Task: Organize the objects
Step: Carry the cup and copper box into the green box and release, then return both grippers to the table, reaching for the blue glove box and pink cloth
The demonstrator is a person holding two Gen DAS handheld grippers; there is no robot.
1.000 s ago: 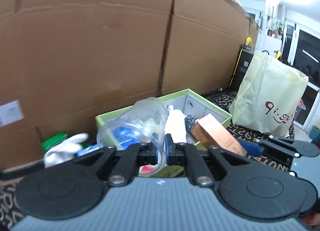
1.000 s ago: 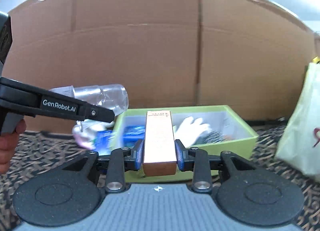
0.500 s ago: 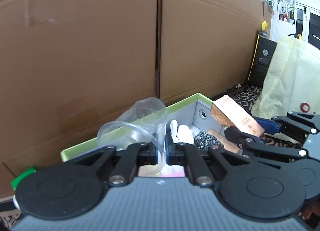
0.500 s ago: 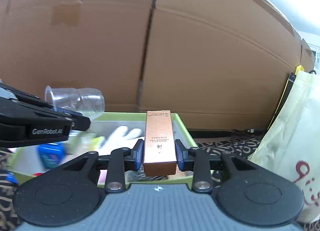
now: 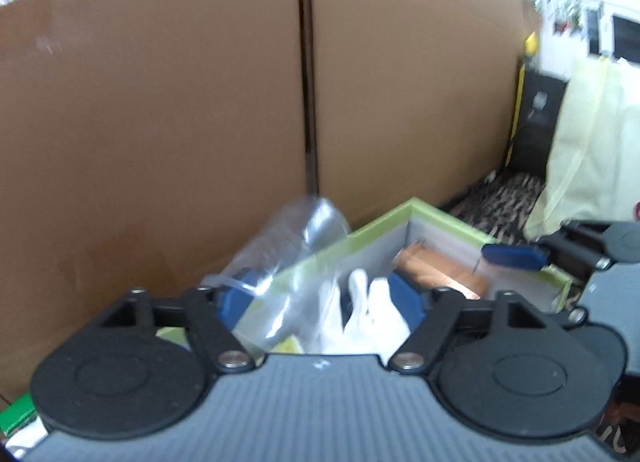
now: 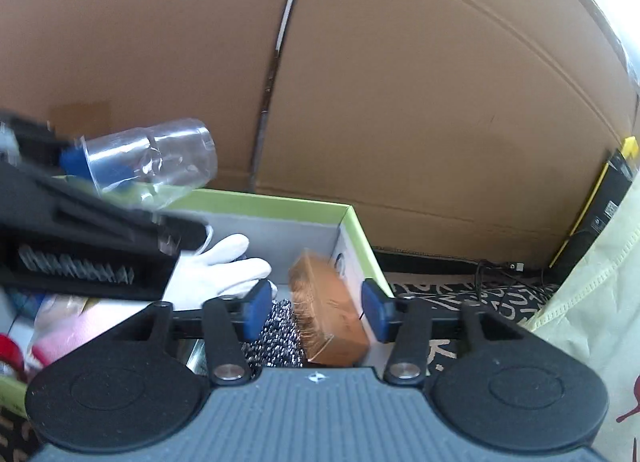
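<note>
1. Left wrist view: a cardboard wall (image 5: 200, 121) fills the back, with a patterned cloth and a pale bag (image 5: 592, 149) at far right. A green-rimmed box (image 5: 384, 221) sits near the wall as the collecting place.
2. The left gripper (image 5: 322, 302) is spread wide over the box and grips nothing. The clear cup (image 5: 288, 238) lies tilted beside its left pad, blurred and apparently loose, probably let go so it drops into the box. A white glove (image 5: 372, 314) lies below.
3. The copper carton (image 5: 440, 274) lies in the box's far right corner.
4. Right wrist view: the same cardboard wall (image 6: 400, 101) stands behind the box (image 6: 280, 201).
5. The right gripper (image 6: 316, 310) is also wide open and empty. The carton (image 6: 328, 322) sits between its pads, touching neither, blurred and leaning at the right wall beside a dark scrubber (image 6: 276, 334); it looks freshly dropped there.
</note>
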